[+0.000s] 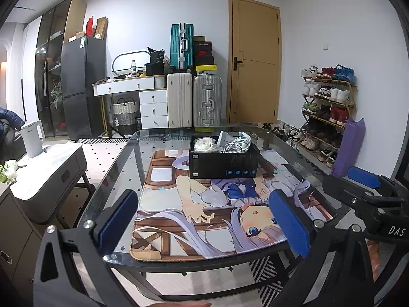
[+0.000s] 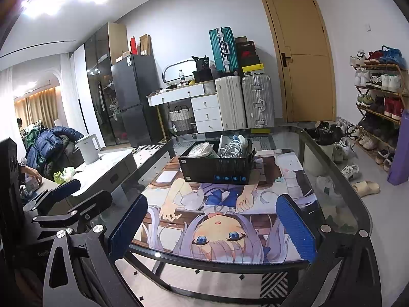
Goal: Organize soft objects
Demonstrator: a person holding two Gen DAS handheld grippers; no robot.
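A black open box (image 1: 224, 162) stands at the far middle of the glass table (image 1: 122, 163), on a printed anime desk mat (image 1: 204, 204). It holds a white bundled cloth (image 1: 204, 144), white cables (image 1: 236, 144) and a grey pouch. The box (image 2: 217, 166) shows the same contents in the right wrist view. My left gripper (image 1: 203, 222) is open and empty over the table's near edge. My right gripper (image 2: 211, 227) is open and empty, beside it on the right; it shows at the right of the left wrist view (image 1: 363, 181).
A grey side table (image 1: 46, 168) with a white kettle (image 1: 33, 138) stands left of the glass table. A shoe rack (image 1: 327, 107) and a purple bag (image 1: 349, 148) stand on the right. Suitcases (image 1: 194, 99), drawers, a fridge and a door line the far wall.
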